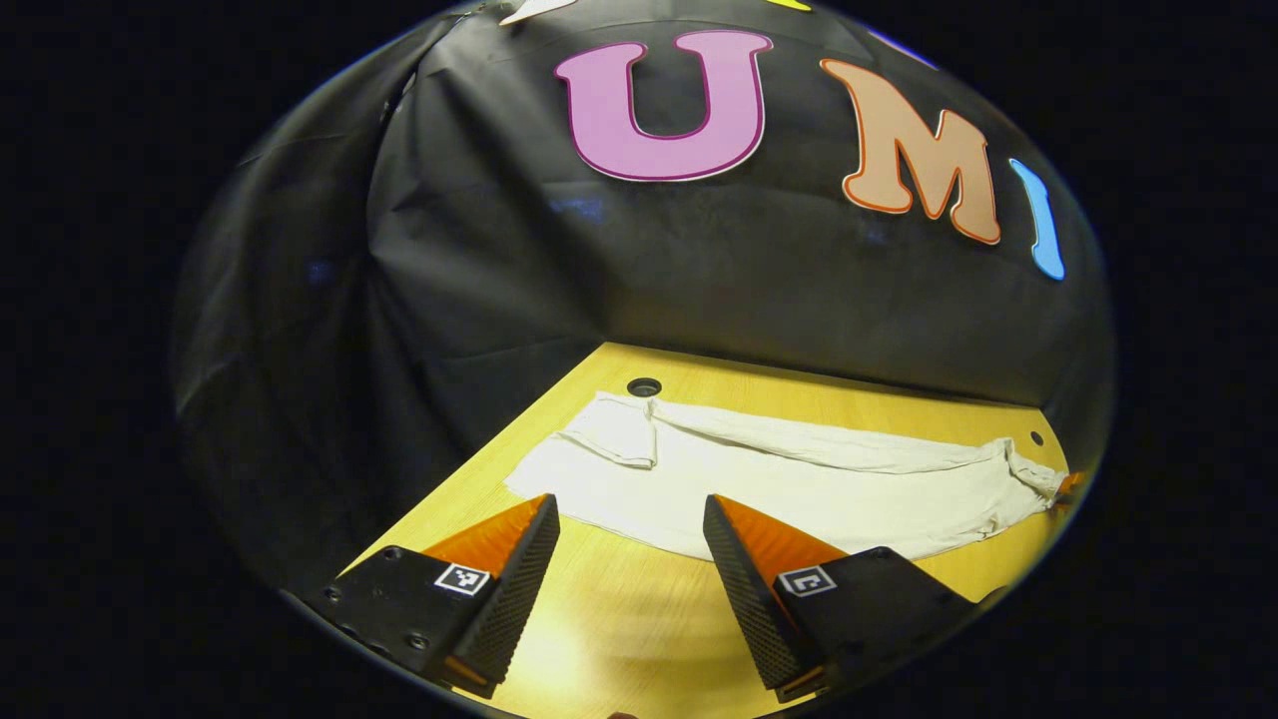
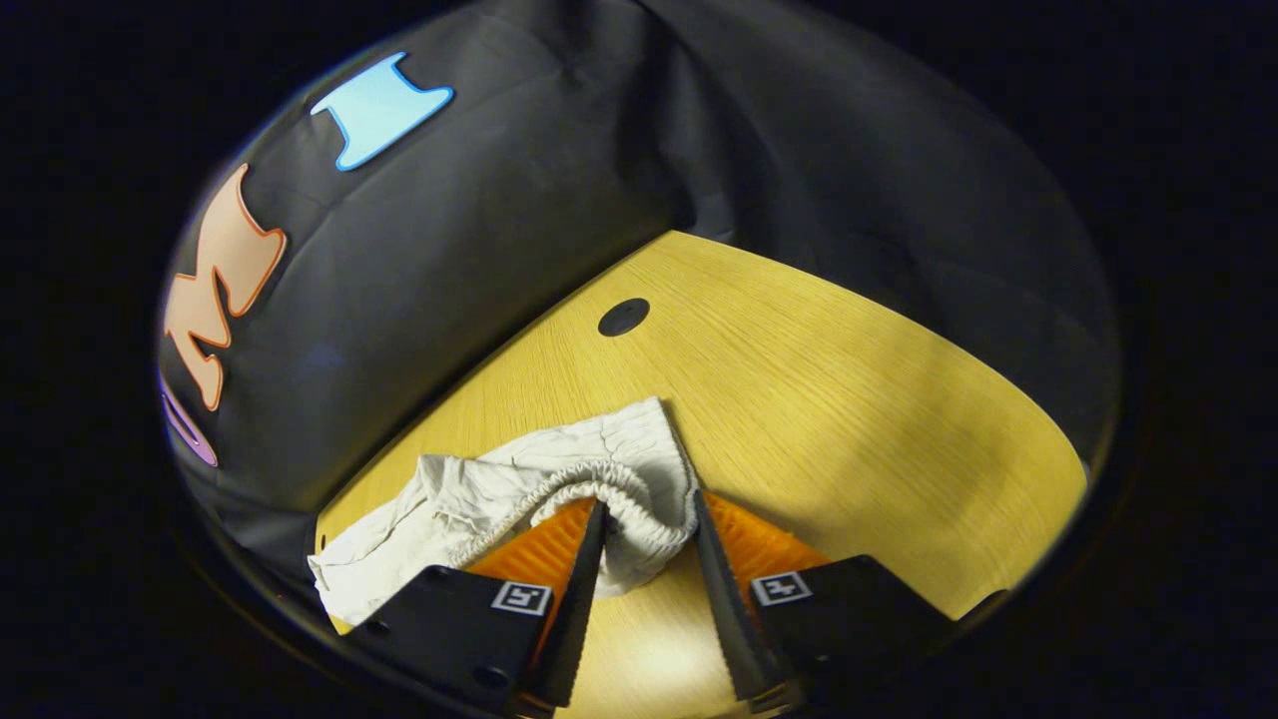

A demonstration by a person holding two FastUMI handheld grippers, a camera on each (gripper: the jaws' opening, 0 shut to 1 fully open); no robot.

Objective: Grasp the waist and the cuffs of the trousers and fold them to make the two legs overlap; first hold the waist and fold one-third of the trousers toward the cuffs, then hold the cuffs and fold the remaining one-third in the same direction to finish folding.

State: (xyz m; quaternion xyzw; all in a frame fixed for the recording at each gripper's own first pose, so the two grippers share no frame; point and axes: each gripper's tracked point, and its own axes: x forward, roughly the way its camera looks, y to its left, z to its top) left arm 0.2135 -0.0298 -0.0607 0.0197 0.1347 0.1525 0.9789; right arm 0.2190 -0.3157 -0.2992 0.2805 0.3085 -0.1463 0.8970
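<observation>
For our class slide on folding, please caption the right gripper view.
Right gripper open around the elastic waist of white trousers on a wooden table.

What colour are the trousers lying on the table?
Off-white, a pale cream; the trousers show best in the left gripper view.

A light yellow wooden table (image 1: 619, 599) fills the lower middle of the left gripper view, with a round dark hole (image 1: 644, 386) near its far edge. Directly on it lie pale cream trousers (image 1: 799, 479), stretched flat across the centre of the frame from left to right. In the right gripper view their elasticated waist (image 2: 599, 484) sits bunched at lower centre
</observation>
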